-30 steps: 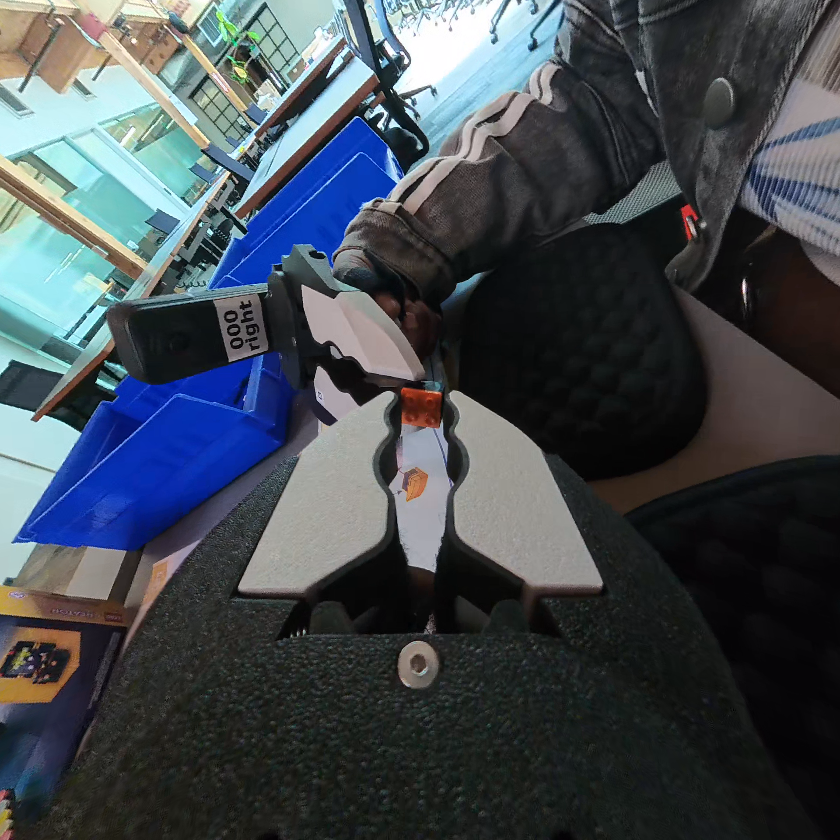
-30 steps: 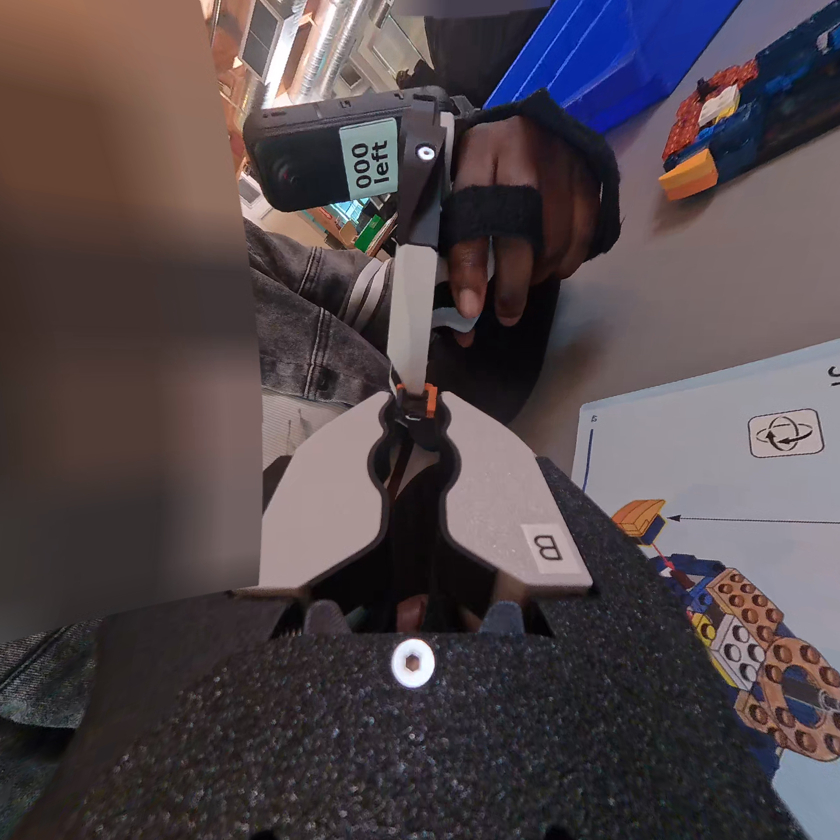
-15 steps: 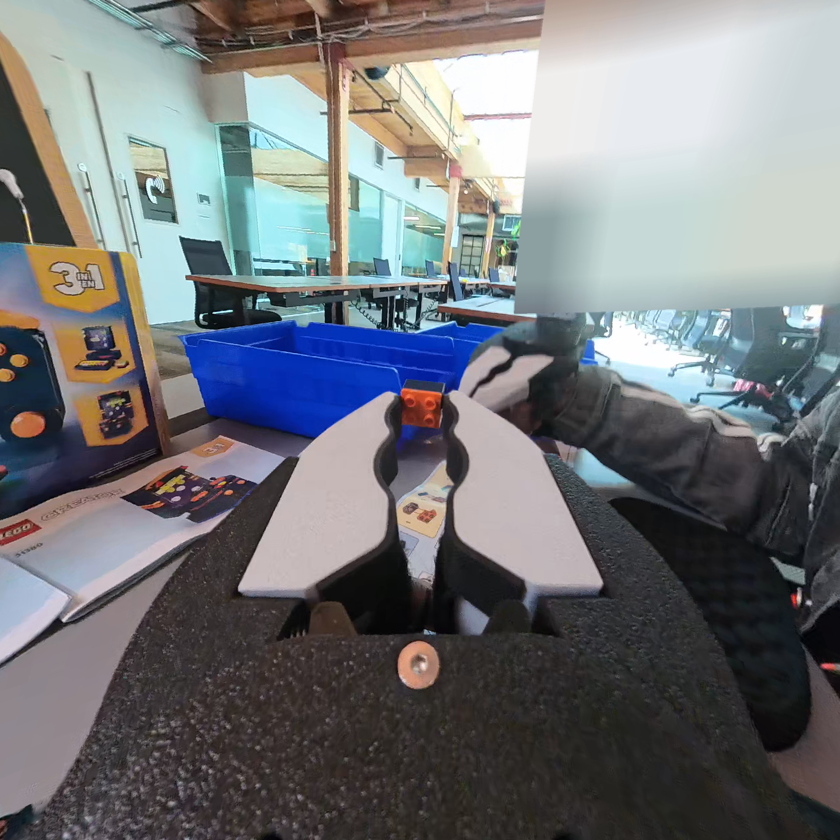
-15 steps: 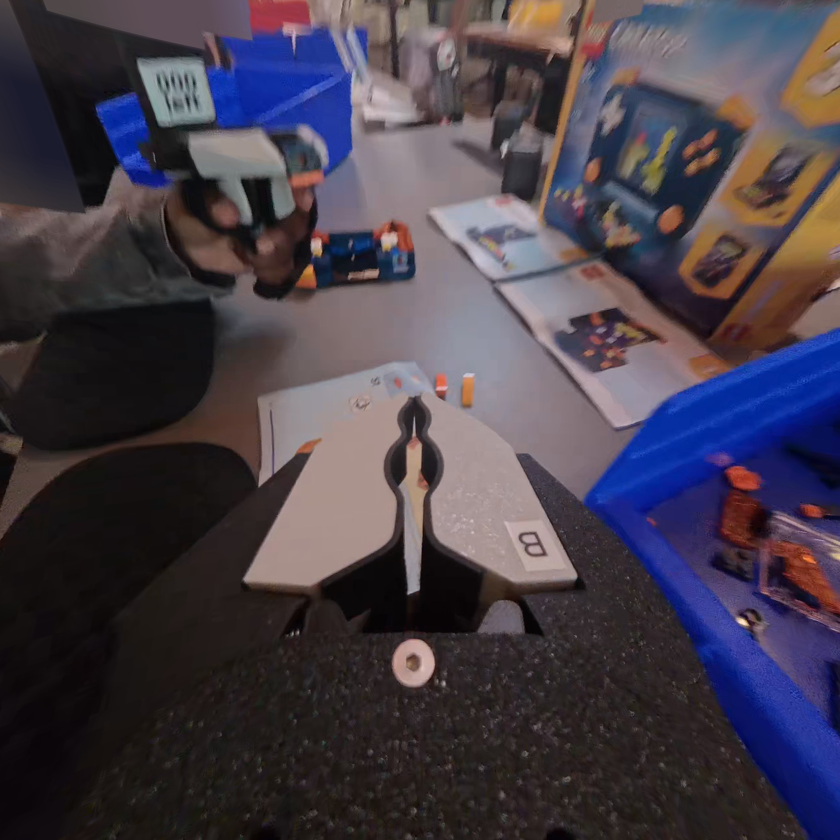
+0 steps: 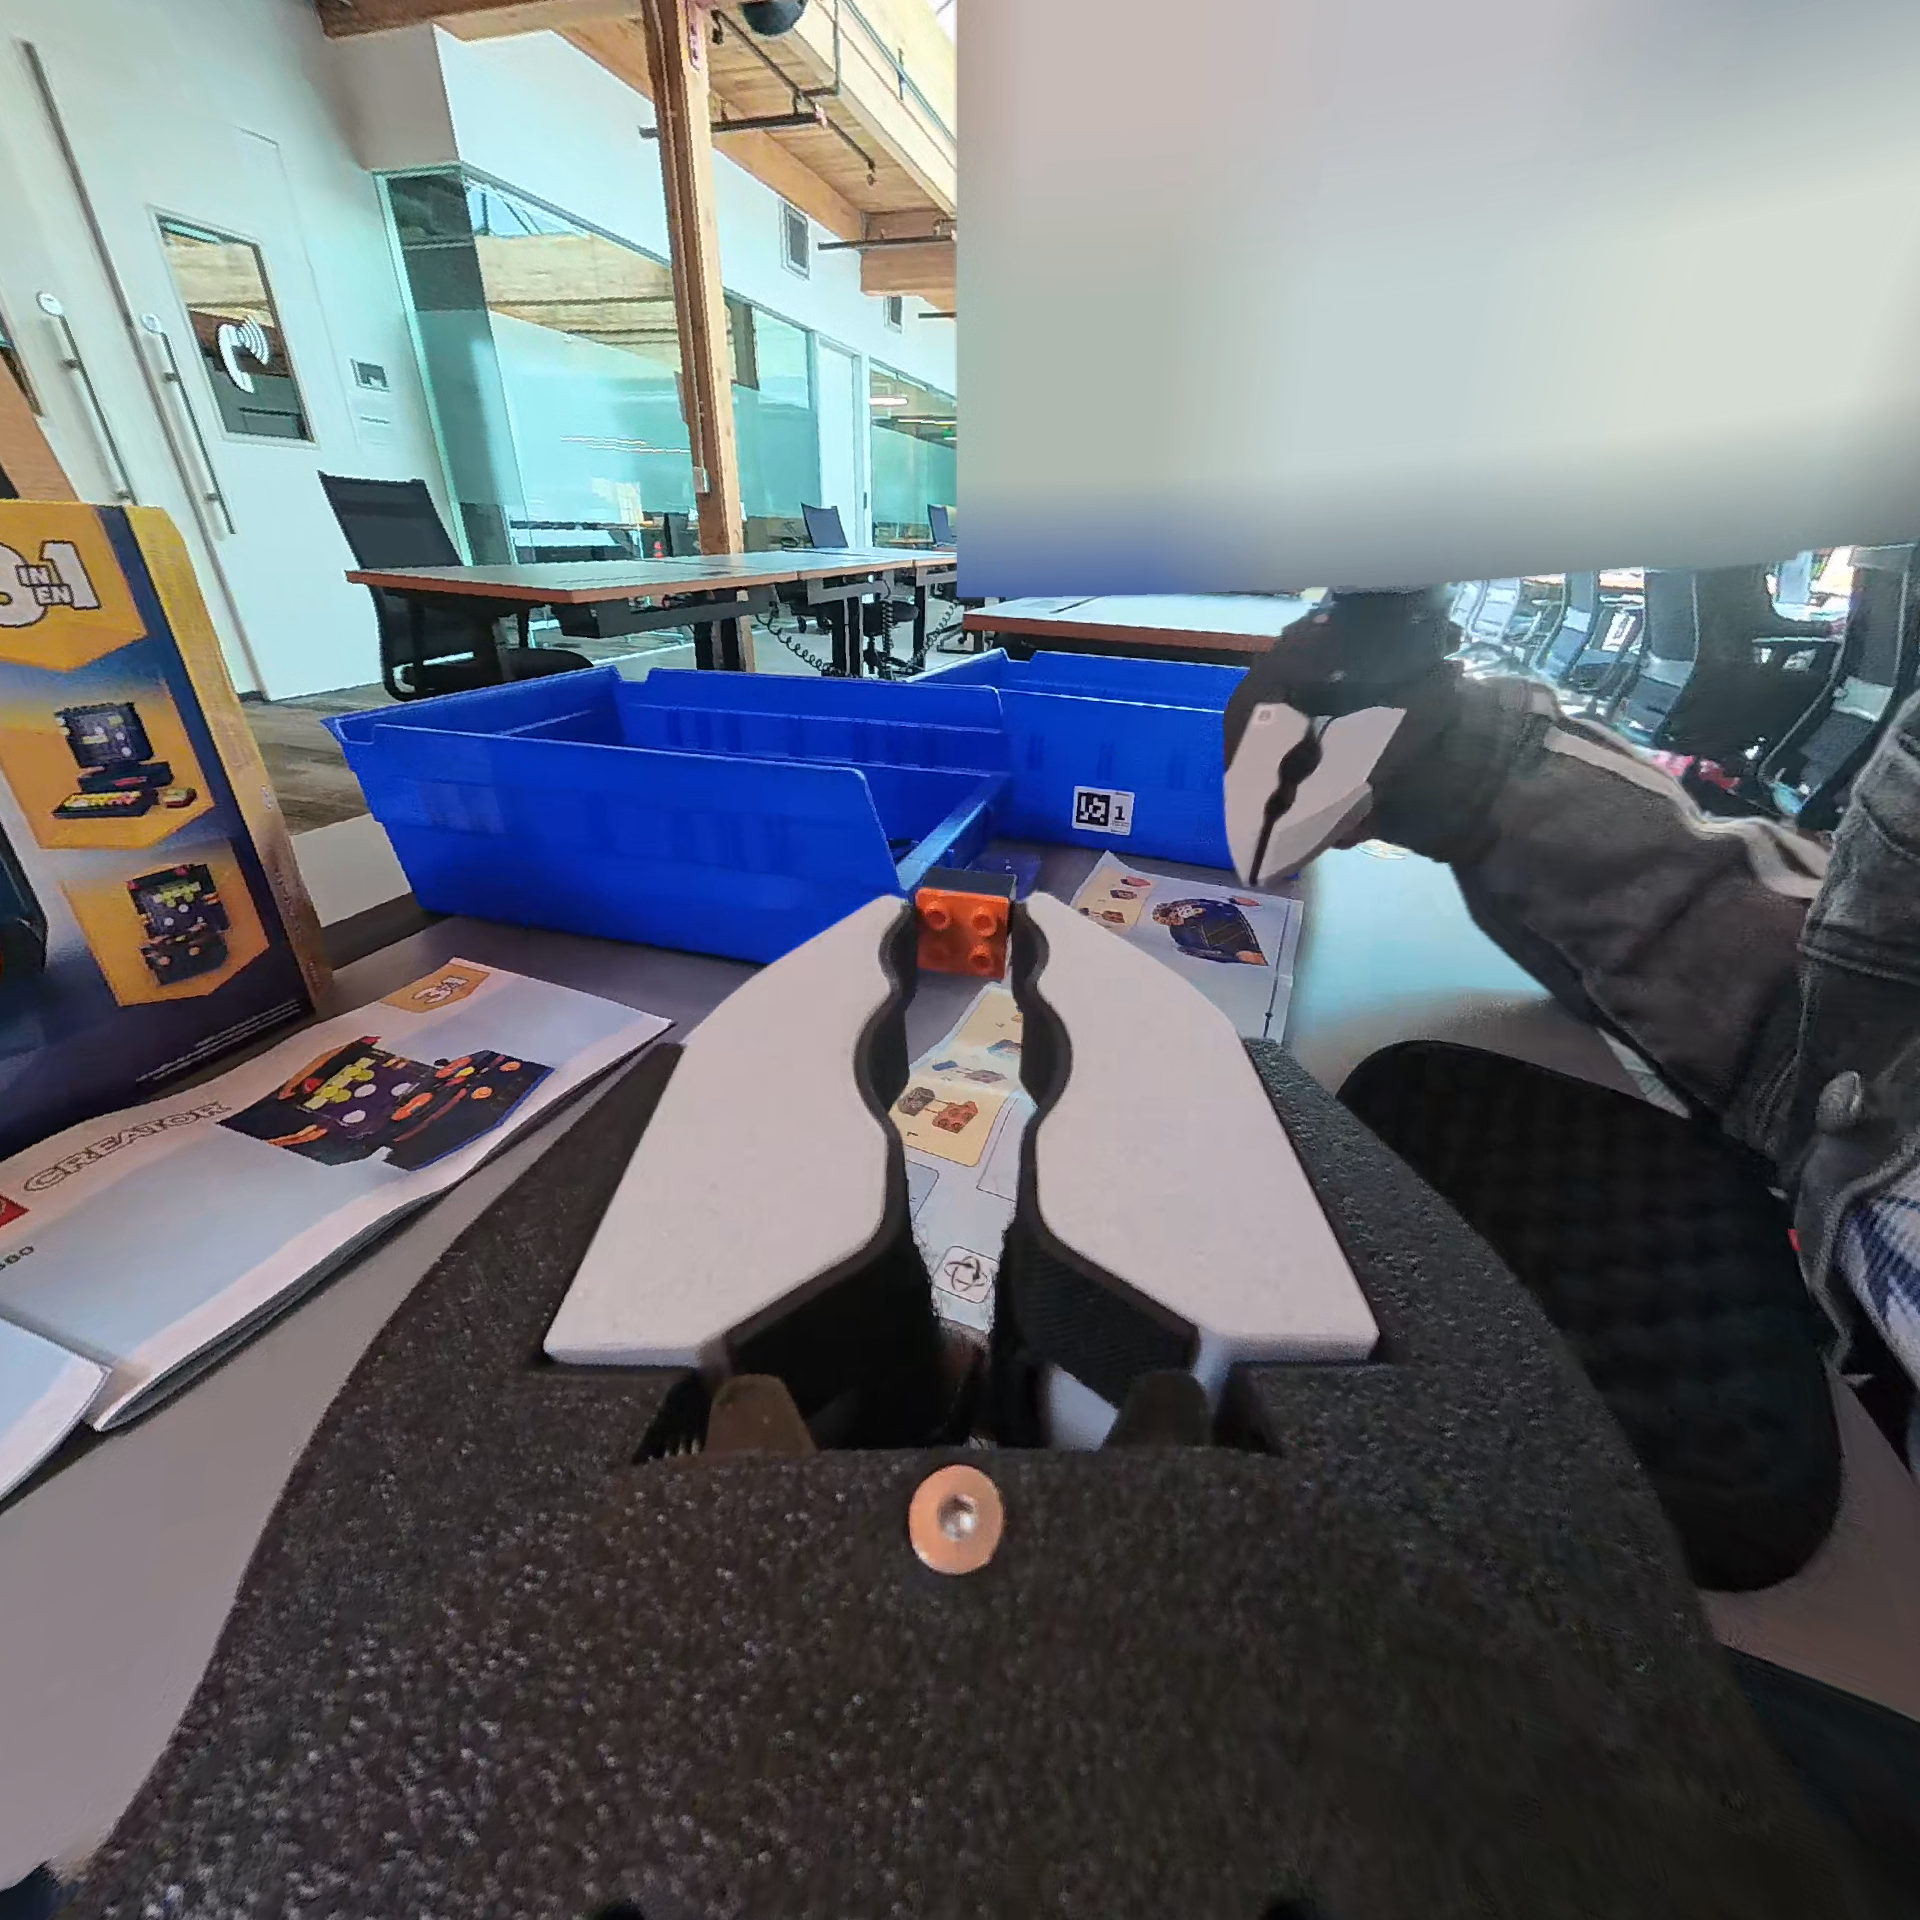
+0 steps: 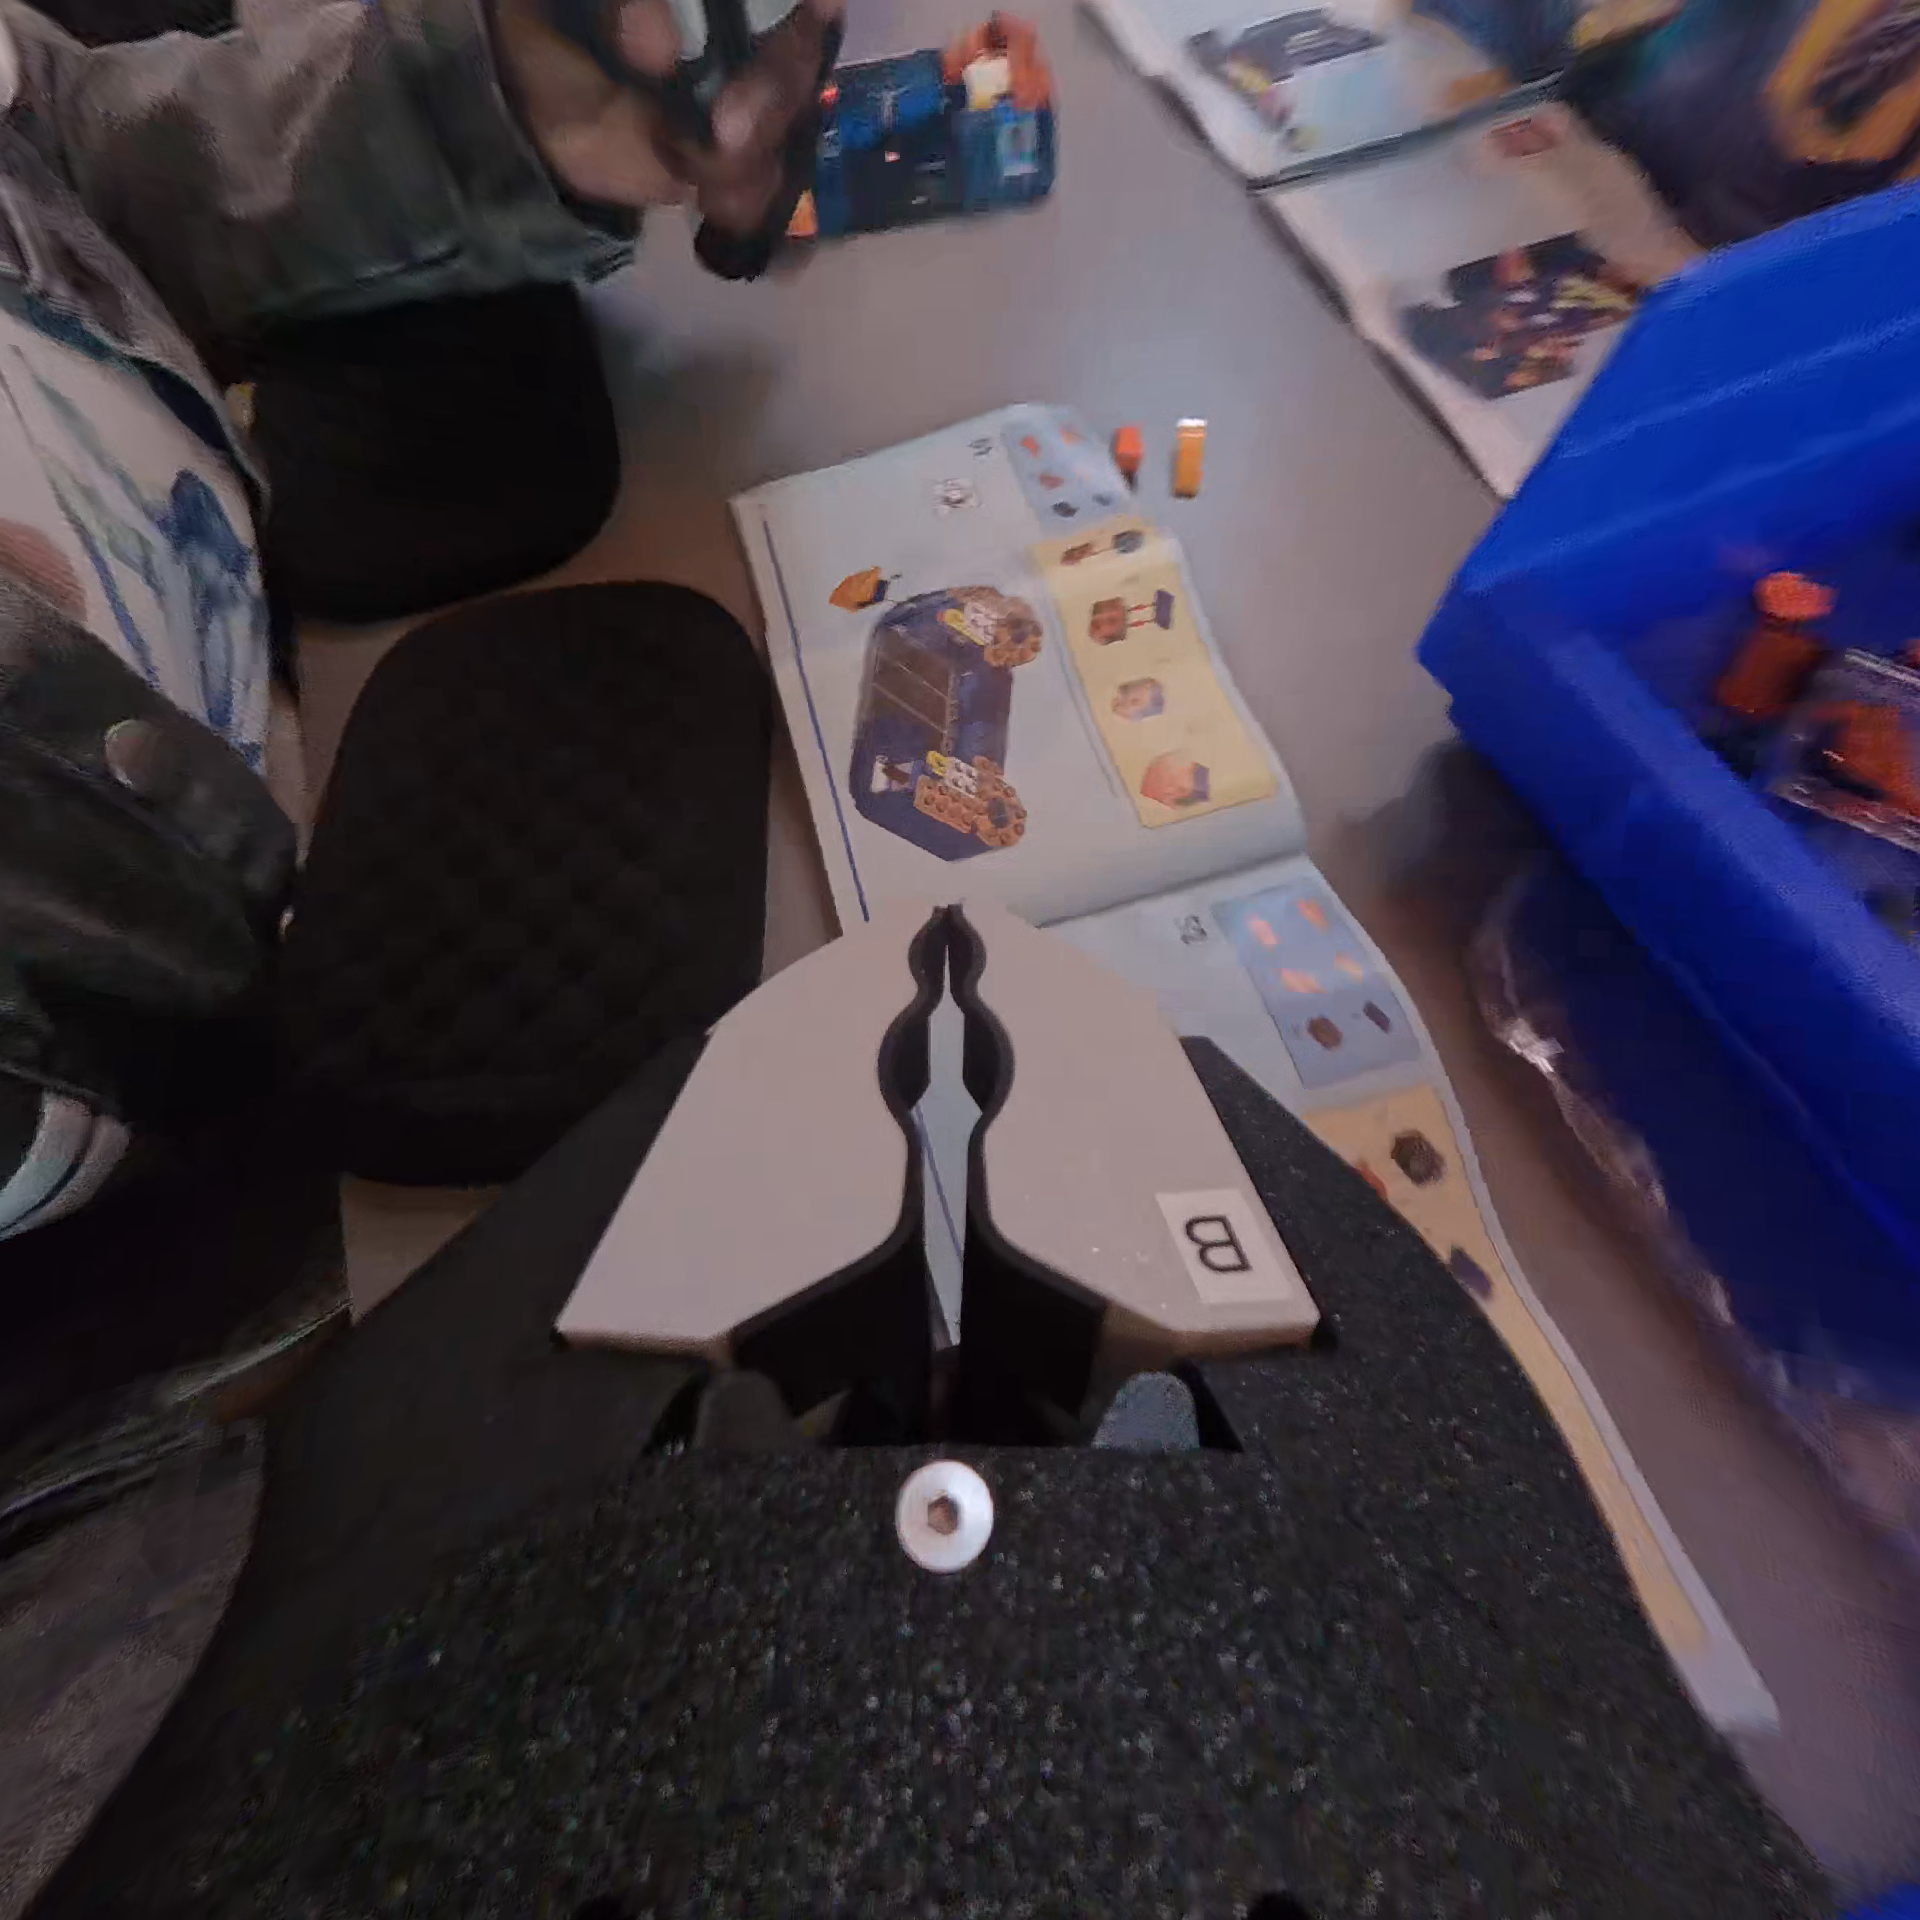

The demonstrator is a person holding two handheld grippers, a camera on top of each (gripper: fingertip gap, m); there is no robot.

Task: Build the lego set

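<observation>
A smooth grey tabletop carries everything. An open paper instruction booklet with printed brick diagrams lies flat under and ahead of the right gripper. Beyond the booklet's far edge rest two small loose bricks, one orange, one yellow-orange. Farther ahead stands a partly built blue brick model. To that gripper's right sits a blue plastic bin. Ahead of the left gripper stand two blue plastic bins side by side. To its left lie closed glossy booklets, and beyond them stands a blue-and-yellow cardboard box. Two black quilted pads lie at the near edge.
</observation>
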